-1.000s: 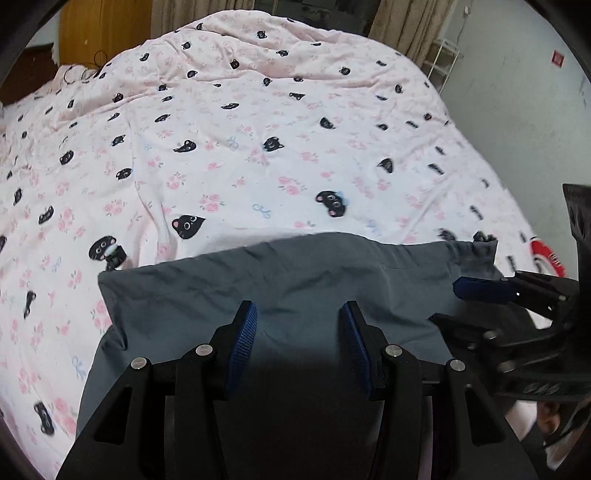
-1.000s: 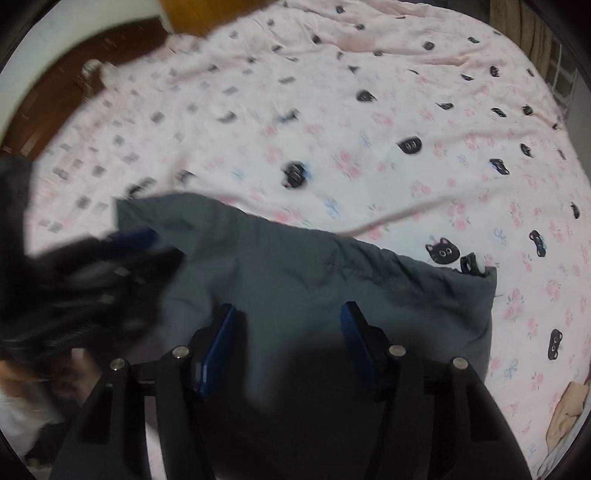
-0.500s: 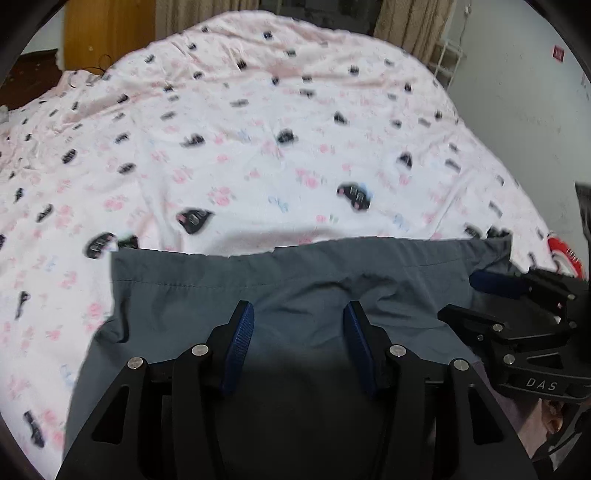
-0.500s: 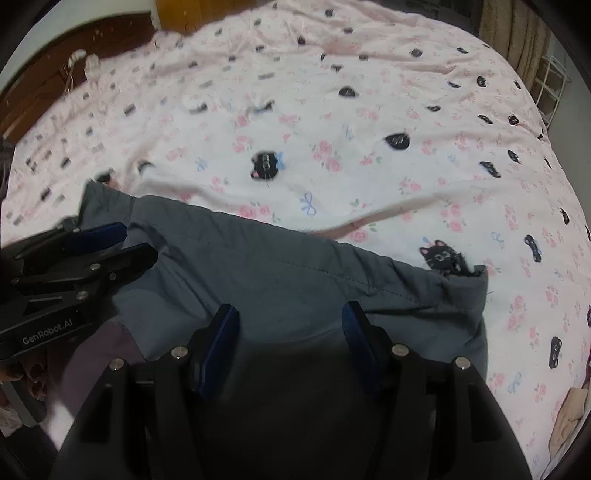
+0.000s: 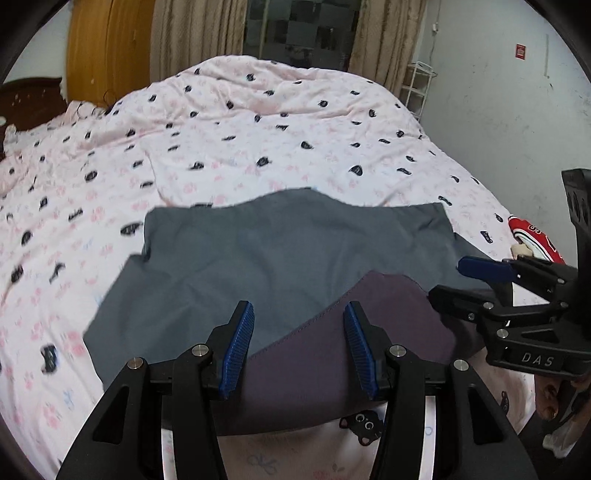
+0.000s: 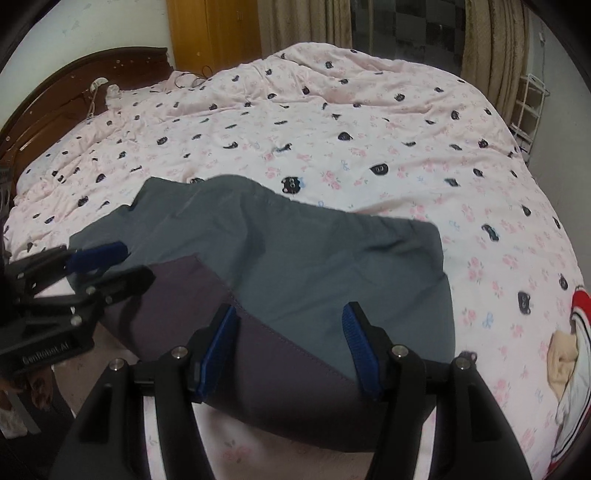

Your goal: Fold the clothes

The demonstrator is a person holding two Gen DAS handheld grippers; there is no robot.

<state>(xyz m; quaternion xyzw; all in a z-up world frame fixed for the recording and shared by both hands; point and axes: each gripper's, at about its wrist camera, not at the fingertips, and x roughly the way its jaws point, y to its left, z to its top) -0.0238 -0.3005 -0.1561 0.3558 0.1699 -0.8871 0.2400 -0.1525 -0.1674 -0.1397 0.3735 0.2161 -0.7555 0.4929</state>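
Grey garment (image 5: 280,254) lies on the bed near its front edge, partly folded: one fold looks done, with the far part lying flat and a darker purplish-grey panel (image 5: 332,354) showing at the near edge. Judged mid-task; at least one more fold and squaring up look left.

Left gripper (image 5: 301,347) hovers over the near edge, jaws parted about halfway, blue pads (image 5: 240,343) clear of the cloth, nothing held. Right gripper (image 6: 290,349) is the same: jaws roughly half open above the purplish-grey panel (image 6: 258,354), gripping nothing. Each gripper shows at the side of the other's view.

Surface is a pink quilt (image 5: 258,140) with black cat faces and flowers, rumpled. A red and white item (image 5: 532,240) lies at the bed's right edge. Dark wooden headboard (image 6: 74,88) at left, orange wooden door (image 5: 107,55), beige curtains (image 5: 195,33) around a dark window, white wire rack (image 5: 417,88) by a grey wall.
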